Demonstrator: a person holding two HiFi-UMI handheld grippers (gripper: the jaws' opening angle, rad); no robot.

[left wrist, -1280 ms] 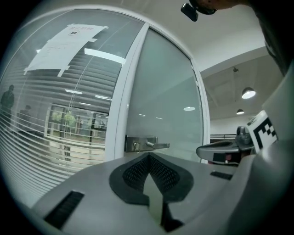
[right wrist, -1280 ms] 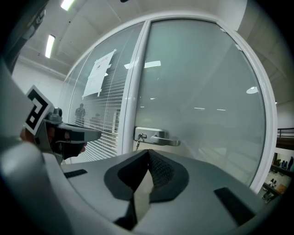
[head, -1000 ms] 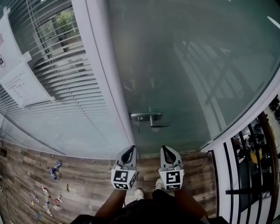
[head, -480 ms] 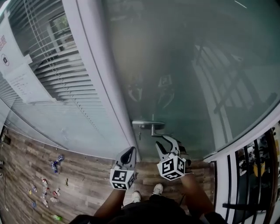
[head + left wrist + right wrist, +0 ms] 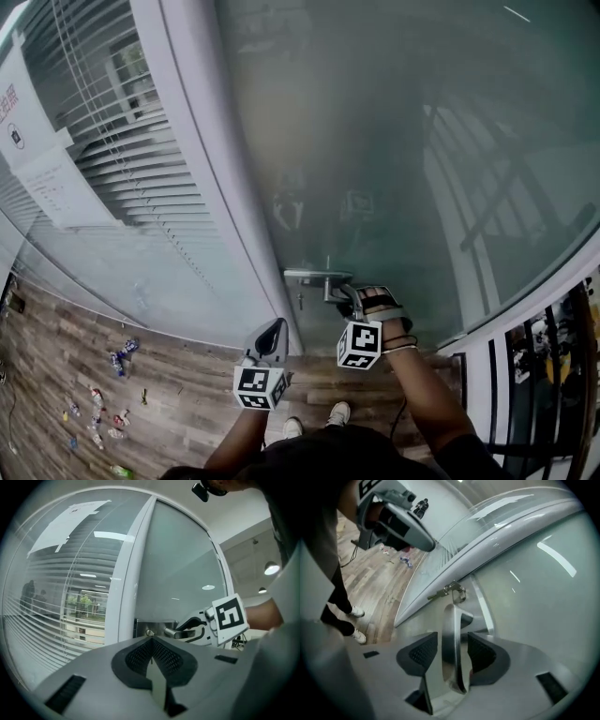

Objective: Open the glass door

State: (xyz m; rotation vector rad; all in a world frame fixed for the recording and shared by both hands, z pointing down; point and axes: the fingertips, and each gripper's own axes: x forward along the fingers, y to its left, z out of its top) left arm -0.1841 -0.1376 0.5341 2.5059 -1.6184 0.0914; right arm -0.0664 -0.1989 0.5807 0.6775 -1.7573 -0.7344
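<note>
Jaws of the right hand-held gripper point(image 5: 453, 652) stand apart and straddle the lever handle point(image 5: 450, 620). A gap shows on at least one side, so I judge it enclosed but not yet clamped. The handle's long axis runs level along the glass door point(image 5: 394, 141), from its pivot by the white door frame point(image 5: 216, 187) out toward the person's right. The right hand-held gripper point(image 5: 349, 298) lies along that same axis, slid on from the free end, so the rounded tip sits deep between the pads. The left hand-held gripper point(image 5: 272, 333) has its jaws together on nothing and hangs low, short of the door, just left of the handle and below it. The right one is plainly the working tool. The coming move likely calls for a downward press or roll about the pivot, then a push or pull on the door; which, I cannot tell. The right gripper view alone shows the gap at the pads and what looks like a key point(image 5: 449, 591) hanging at the lock beyond. The left gripper view alone shows the grip side-on, with one jaw above the handle point(image 5: 176, 632) and one below. The head view places both tools against the door, though the grip there is too small to read.
</note>
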